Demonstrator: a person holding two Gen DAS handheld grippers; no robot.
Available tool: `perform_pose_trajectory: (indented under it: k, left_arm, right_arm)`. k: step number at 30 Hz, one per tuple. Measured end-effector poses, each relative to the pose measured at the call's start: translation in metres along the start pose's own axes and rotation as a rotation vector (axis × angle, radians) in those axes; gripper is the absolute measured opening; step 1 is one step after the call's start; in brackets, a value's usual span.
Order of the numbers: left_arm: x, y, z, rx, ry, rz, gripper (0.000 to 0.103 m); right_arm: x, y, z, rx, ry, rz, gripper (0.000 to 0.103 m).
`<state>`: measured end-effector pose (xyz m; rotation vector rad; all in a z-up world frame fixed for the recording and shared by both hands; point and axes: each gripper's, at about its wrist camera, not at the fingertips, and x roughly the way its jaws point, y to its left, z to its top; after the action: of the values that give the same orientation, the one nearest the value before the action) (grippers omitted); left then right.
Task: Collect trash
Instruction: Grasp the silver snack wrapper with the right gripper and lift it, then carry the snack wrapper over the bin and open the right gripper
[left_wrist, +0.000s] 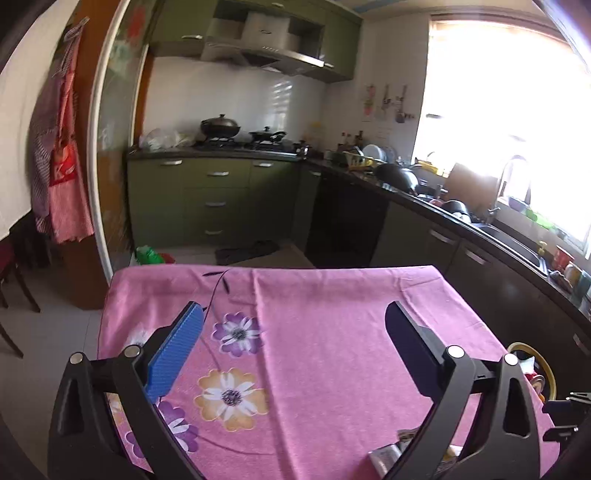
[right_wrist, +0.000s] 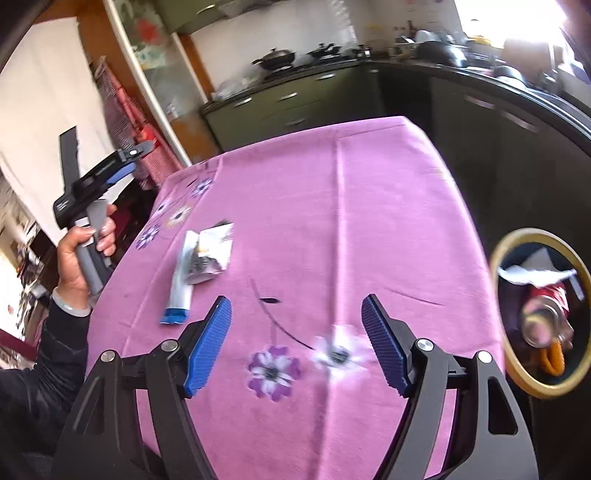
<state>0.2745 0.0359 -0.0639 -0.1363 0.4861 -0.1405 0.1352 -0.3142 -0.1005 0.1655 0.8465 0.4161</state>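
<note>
A white tube with a blue end (right_wrist: 180, 284) and a crumpled silver wrapper (right_wrist: 214, 254) lie on the pink flowered tablecloth (right_wrist: 351, 206) at its left side. A yellow-rimmed bin (right_wrist: 496, 332) stands to the right of the table with a red can (right_wrist: 546, 314) and white paper inside. My right gripper (right_wrist: 295, 339) is open and empty above the cloth, between the trash and the bin. My left gripper (left_wrist: 293, 332) is open and empty above the table; it also shows in the right wrist view (right_wrist: 122, 166), held up left of the table. The wrapper's edge (left_wrist: 388, 454) shows at the bottom of the left wrist view.
The bin's rim (left_wrist: 550, 369) shows at the table's right edge. Dark kitchen counters with a sink and dishes (left_wrist: 461, 206) run behind and to the right. Green cabinets and a stove (left_wrist: 221, 184) stand at the back. Aprons (left_wrist: 62, 166) hang on the left.
</note>
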Motion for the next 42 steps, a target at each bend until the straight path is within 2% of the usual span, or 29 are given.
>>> perform_pose_trajectory:
  k: [3,6,10,16,26,27,28,33,37,42]
  left_arm:
    - [0.004,0.014,-0.014,-0.021,0.022,0.045,0.094]
    - [-0.002,0.018,-0.018,-0.041,0.012,0.054,0.094]
    - [-0.007,0.023,-0.019,-0.037,-0.011,0.087,0.094]
    - [-0.001,0.029,-0.021,-0.054,0.000,0.076,0.094]
    - [0.003,0.026,-0.024,-0.041,0.020,0.056,0.095]
    - [0.004,0.026,-0.025,-0.040,0.024,0.056,0.095]
    - [0.005,0.026,-0.025,-0.039,0.027,0.054,0.095]
    - [0.007,0.024,-0.027,-0.033,0.036,0.053,0.095]
    - [0.008,0.025,-0.028,-0.037,0.038,0.056,0.095]
    - [0.011,0.025,-0.030,-0.035,0.049,0.060,0.095]
  right_arm:
    - [0.033,0.039,0.015,-0.075,0.033,0.024,0.072]
    - [0.061,0.071,0.030,-0.128,0.047,0.036,0.070]
    - [0.103,0.098,0.046,-0.205,0.099,-0.013,0.061]
    - [0.146,0.102,0.055,-0.242,0.178,-0.065,0.045]
    - [0.170,0.109,0.050,-0.288,0.287,-0.097,0.045]
    - [0.171,0.110,0.051,-0.291,0.280,-0.098,0.043]
    - [0.170,0.109,0.050,-0.285,0.276,-0.097,0.039]
    - [0.146,0.095,0.051,-0.226,0.214,-0.077,0.037]
    - [0.108,0.076,0.051,-0.165,0.134,-0.080,0.037]
    - [0.043,0.027,0.049,-0.052,0.019,-0.167,0.037]
